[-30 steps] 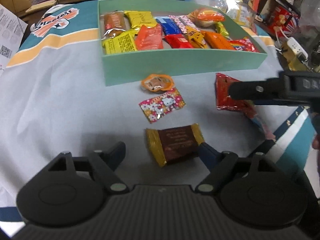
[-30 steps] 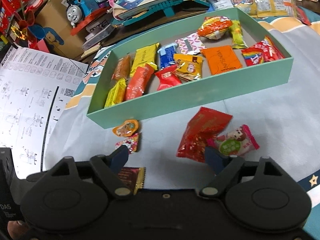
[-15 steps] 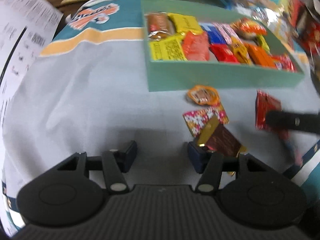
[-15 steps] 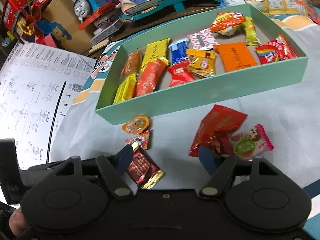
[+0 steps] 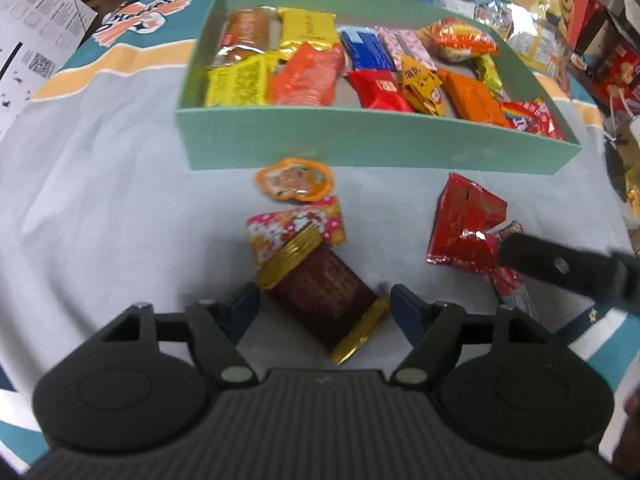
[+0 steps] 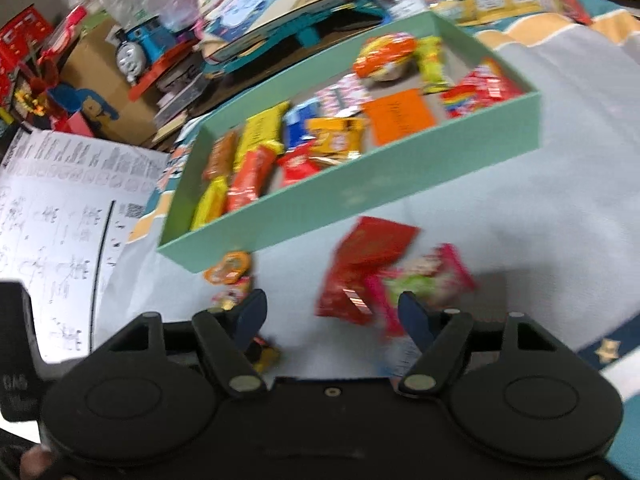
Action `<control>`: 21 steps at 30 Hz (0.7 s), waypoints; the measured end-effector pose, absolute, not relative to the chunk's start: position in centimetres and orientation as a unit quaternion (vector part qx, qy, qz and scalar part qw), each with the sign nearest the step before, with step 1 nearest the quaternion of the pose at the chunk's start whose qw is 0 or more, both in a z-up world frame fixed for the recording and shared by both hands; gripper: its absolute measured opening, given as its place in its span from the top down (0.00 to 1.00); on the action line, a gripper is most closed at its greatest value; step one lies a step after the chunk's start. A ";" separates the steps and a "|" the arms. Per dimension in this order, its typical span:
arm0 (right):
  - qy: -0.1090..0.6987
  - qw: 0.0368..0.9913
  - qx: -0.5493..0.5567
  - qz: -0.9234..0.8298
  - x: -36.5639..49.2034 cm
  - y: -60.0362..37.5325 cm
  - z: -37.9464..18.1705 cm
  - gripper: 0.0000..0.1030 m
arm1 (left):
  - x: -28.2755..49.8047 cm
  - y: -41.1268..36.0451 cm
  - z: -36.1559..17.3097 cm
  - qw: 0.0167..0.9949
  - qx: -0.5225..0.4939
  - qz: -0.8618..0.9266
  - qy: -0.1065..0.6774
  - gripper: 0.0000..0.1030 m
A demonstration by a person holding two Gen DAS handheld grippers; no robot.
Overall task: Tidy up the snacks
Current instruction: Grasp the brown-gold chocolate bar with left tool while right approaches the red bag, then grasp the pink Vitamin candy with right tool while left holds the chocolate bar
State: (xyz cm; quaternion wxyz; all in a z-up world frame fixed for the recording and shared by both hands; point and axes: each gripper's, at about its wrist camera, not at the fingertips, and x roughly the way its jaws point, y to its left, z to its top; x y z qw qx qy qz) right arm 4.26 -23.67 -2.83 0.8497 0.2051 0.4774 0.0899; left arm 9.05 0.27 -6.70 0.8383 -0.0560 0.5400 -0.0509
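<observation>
Little is legible; the white printed sheet [image 6: 60,216] carries a QR code [image 6: 134,210] and diagrams, its text too blurred to read; snack wrapper lettering cannot be made out.

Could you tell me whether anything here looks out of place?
Yes: the brown chocolate bar lies askew with its gold end overlapping the floral packet, and the red packet sits crumpled outside the green box.

Mint-green box [image 5: 360,148], brown-and-gold wrapper [image 5: 320,284], floral packet [image 5: 296,226]
</observation>
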 end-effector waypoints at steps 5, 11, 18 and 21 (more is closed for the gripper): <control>0.485 0.847 0.206 0.073 2.7 -25.1 -3.8 0.29 | 8.5 -2.5 -7.1 0.864 0.035 -0.053 0.499 0.58; 0.500 0.842 0.185 0.081 2.1 -24.1 -4.9 0.29 | 7.9 -1.3 -6.8 0.864 0.026 -0.083 0.496 0.59; 0.492 0.864 0.070 0.083 2.4 -20.1 -4.8 0.60 | 7.2 0.8 -6.8 0.859 0.006 -0.076 0.506 0.46; 0.498 0.857 0.098 0.089 2.3 -20.4 -4.7 0.70 | 6.7 1.4 -6.8 0.855 0.000 -0.073 0.514 0.40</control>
